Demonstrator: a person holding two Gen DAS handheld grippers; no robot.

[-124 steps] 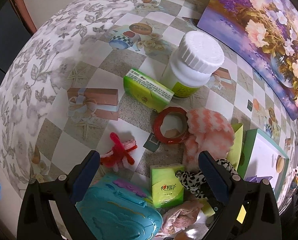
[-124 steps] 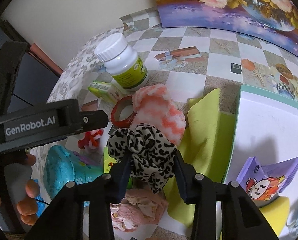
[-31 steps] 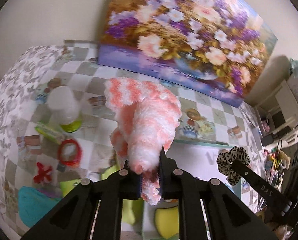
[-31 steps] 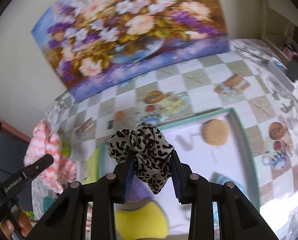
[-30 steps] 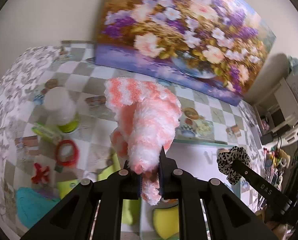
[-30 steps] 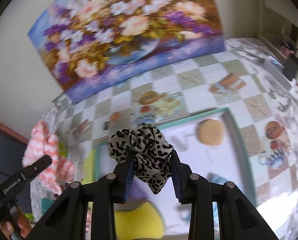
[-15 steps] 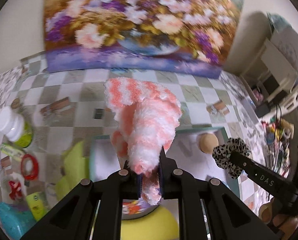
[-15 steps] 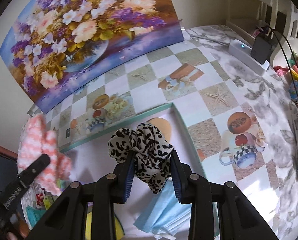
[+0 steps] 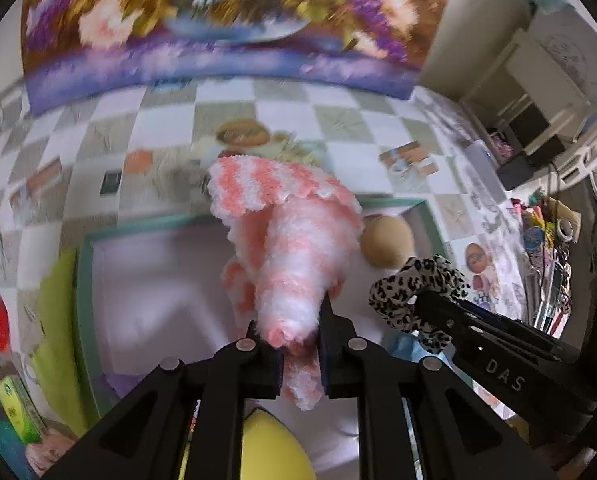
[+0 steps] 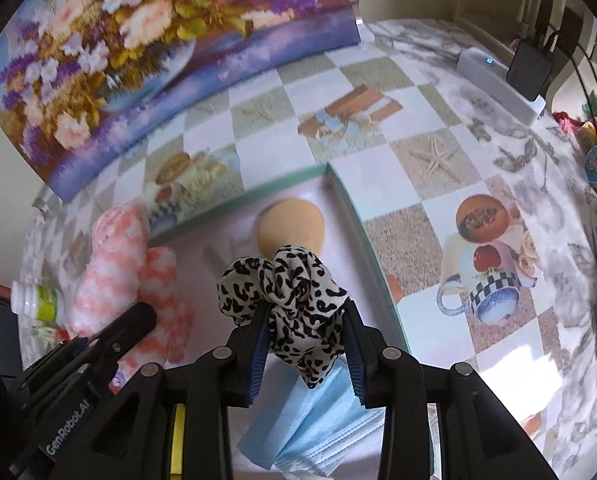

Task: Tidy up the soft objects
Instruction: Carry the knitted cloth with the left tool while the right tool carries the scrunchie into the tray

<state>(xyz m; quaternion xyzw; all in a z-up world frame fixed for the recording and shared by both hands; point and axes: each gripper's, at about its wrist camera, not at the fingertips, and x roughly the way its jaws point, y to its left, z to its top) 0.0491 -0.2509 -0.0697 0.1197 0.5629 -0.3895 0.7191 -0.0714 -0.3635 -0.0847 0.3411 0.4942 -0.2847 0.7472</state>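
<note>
A fluffy coral-and-white striped cloth [image 9: 286, 240] between the left jaws, a black-spotted cream fabric scrunchie [image 10: 286, 288] between the right, above a teal-rimmed white tray [image 10: 362, 236].

Both wrist views look steeply down, close above the shared tray [image 9: 83, 264] [image 10: 372, 248].

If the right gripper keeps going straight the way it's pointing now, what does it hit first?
Probably the white floor of the green-rimmed tray, just short of the round tan sponge. The right gripper, its jaws opening with the leopard-print scrunchie between them, points steeply down there. Depth is unclear.
</note>
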